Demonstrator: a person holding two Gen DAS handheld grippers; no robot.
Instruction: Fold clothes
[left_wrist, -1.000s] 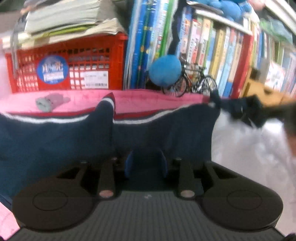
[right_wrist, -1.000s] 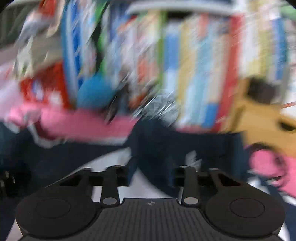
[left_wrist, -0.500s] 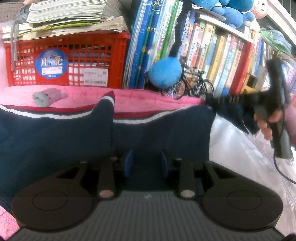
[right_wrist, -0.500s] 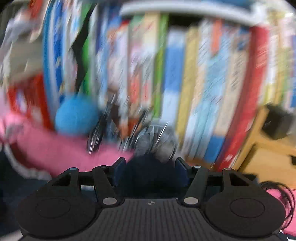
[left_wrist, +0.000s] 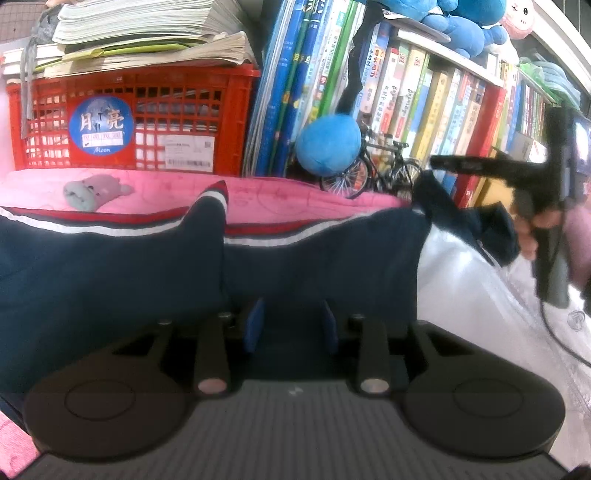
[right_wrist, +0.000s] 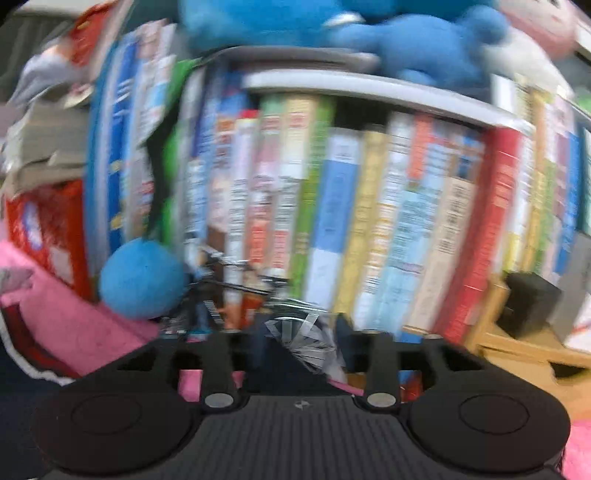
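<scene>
Your left gripper (left_wrist: 291, 325) pinches the navy garment (left_wrist: 110, 280); your right gripper (left_wrist: 439, 162) is closing (contents unclear), so that corner may slip.

Navy garment (left_wrist: 129, 266) pinched by the left gripper (left_wrist: 291, 325)

Beyond the garment stands a red crate (left_wrist: 147, 122); right of it, the right gripper (left_wrist: 443, 162) lifts a navy corner.
</scene>
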